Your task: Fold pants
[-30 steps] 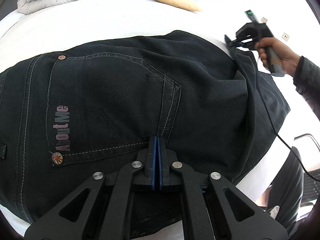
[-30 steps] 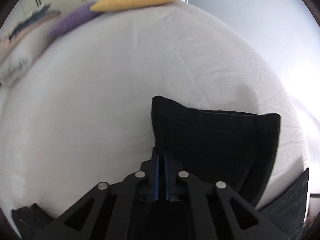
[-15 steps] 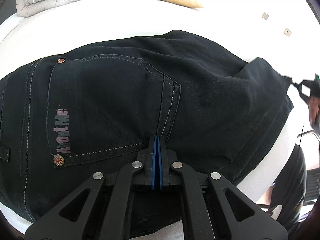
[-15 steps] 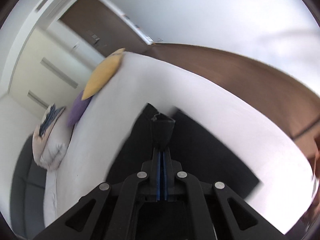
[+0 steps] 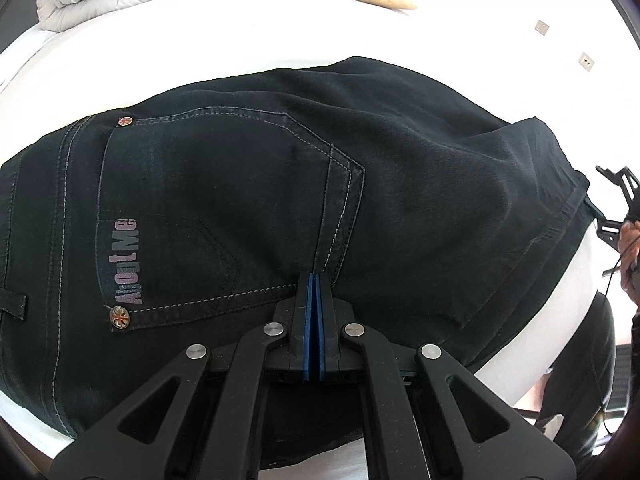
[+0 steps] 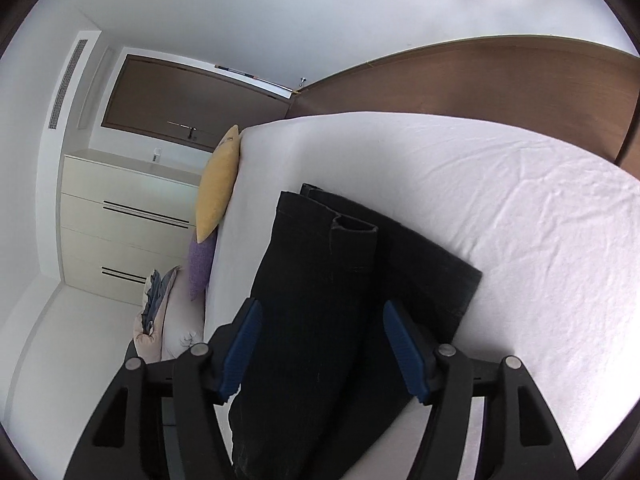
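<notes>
The left gripper [image 5: 314,280] is matte black plastic with a faintly speckled surface. Its two fingers are lined with flat blue pads [image 5: 307,320]. Behind them, four angled black link arms with triangular cut-outs spread out like a fan, each pinned by a round silver screw [image 5: 273,328]. The right gripper [image 6: 322,312] is the same build: black arms with cut-outs, grey round screws [image 6: 445,349], and ribbed blue pads [image 6: 402,354] on its fingers. In the left wrist view a thin black cable [image 5: 608,284] hangs by the person's hand [image 5: 629,242]
</notes>
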